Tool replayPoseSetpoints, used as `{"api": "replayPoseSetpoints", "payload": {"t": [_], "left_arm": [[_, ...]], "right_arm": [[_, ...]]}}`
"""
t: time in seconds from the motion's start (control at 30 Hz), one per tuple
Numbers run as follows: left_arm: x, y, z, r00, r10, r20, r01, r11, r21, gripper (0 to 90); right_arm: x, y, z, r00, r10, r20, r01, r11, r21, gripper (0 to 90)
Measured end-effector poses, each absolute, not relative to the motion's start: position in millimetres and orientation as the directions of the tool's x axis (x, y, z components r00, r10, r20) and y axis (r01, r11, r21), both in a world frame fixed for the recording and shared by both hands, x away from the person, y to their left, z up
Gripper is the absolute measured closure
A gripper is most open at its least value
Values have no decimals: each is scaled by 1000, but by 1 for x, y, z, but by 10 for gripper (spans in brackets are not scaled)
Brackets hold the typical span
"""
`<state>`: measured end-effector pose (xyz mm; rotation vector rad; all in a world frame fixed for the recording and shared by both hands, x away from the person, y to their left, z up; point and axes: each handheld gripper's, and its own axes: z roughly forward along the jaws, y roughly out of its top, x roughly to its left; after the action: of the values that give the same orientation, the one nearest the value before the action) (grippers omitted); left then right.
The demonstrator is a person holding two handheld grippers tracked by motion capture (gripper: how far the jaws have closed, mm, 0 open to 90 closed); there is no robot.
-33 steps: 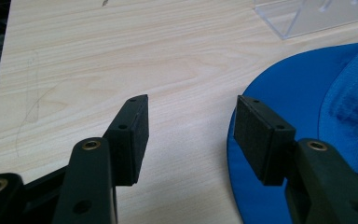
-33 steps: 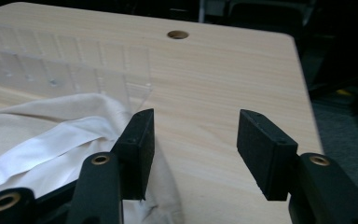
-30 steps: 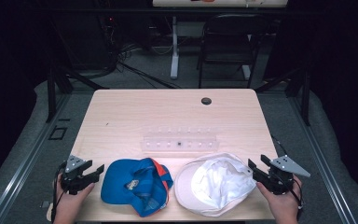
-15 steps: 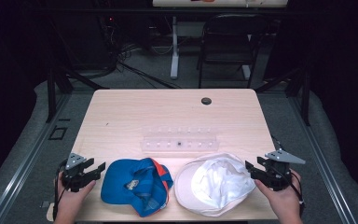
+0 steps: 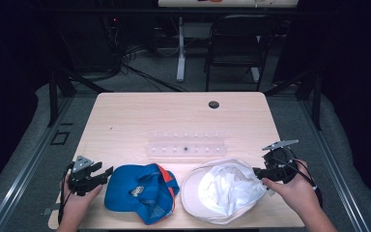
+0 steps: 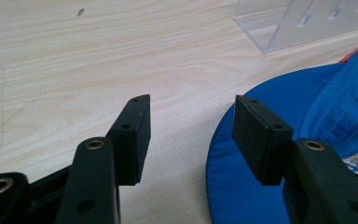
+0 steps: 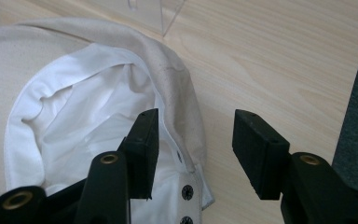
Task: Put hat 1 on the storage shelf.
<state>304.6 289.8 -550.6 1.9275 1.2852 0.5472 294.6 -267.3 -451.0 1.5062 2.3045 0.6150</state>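
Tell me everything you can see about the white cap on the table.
The white cap lies upside down at the table's near edge, right of the blue cap. Its outside looks like cream cotton twill; the open inside shows a crumpled white lining and sweatband. A snap strap with dark studs sits at the back. The right gripper straddles that back rim, one jaw inside, one outside, pads not yet pressing. Its jaws have just been closing.

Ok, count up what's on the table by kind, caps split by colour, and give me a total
Blue cap: 1
White cap: 1
Clear plastic rack: 1
Total: 3
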Motion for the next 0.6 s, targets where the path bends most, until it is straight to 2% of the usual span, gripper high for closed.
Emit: {"api": "replayPoseSetpoints", "payload": {"t": [0.13,0.3,0.6], "left_arm": [[305,290,-551,407,912,-49,594,-224,772,475],[303,293,-552,393,918,-51,593,-210,777,475],[298,297,-552,387,921,-48,607,-215,765,475]], "right_arm": [[300,-265,-446,-401,916,-25,807,366,464,512],[309,-266,-446,-391,920,-3,860,366,356,509],[316,-279,-458,-335,937,101,911,294,288,505]]}}
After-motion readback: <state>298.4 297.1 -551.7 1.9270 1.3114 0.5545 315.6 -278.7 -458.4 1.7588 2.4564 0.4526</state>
